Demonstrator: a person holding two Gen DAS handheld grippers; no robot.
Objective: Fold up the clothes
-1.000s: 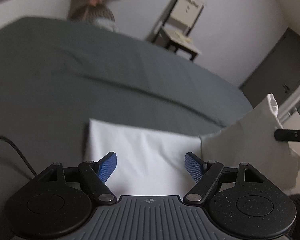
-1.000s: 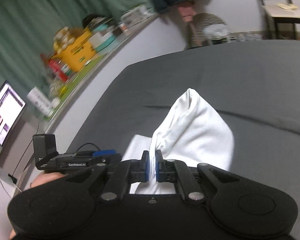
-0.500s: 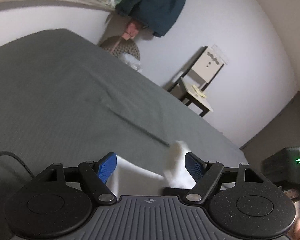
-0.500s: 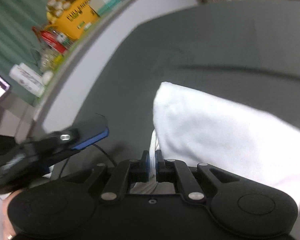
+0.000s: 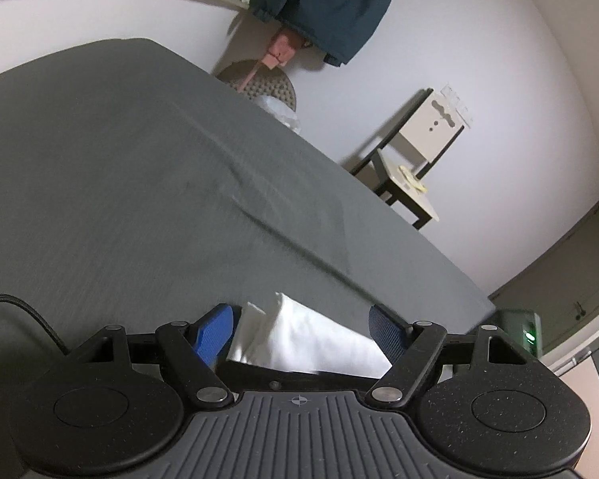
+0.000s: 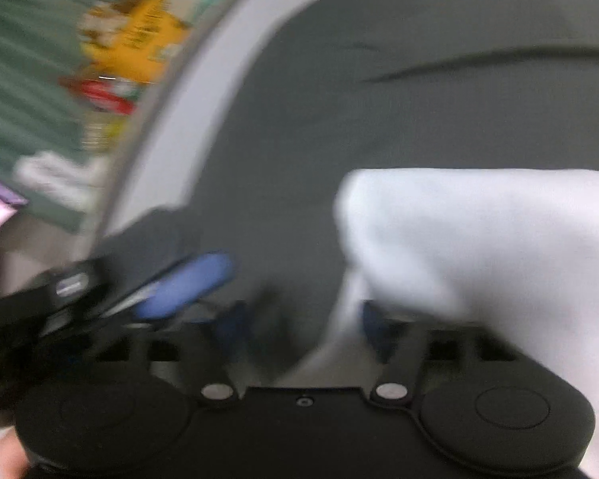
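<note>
Right claw (image 6: 303,333) now parted, white cloth (image 6: 479,239) released onto bed (image 6: 419,111); left claw (image 5: 303,329) wide, empty. Fold laid over.

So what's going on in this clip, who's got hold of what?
A person is folding a white garment on a bed with a grey sheet, using two handheld grippers. The left gripper is open, with the cloth lying between its blue pads. The right gripper also looks open in a blurred view, the white cloth bunched against its right finger.
</note>
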